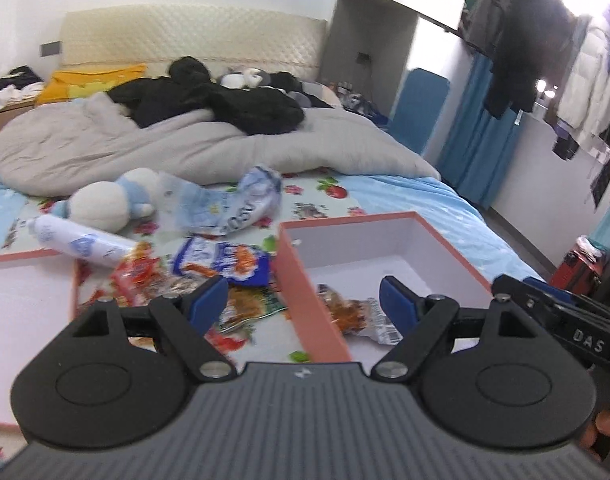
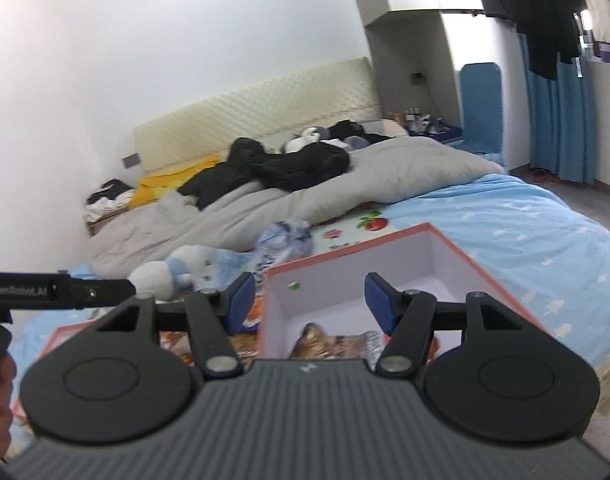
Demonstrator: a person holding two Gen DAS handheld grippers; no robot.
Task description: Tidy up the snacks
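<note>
A pink box with a white inside lies open on the bed. One crinkled orange-and-silver snack packet lies on its floor. My left gripper hangs open above the box's left wall, with nothing between its blue pads. Left of the box is a loose heap of snacks: a blue packet, a red packet and others under them. My right gripper is open over the same box, above the packet, and holds nothing.
The box's lid lies at the left. A white tube, a white-and-blue plush toy and a crumpled plastic bag lie behind the snacks. Further back are a grey duvet and black clothes. Clothes hang at the right.
</note>
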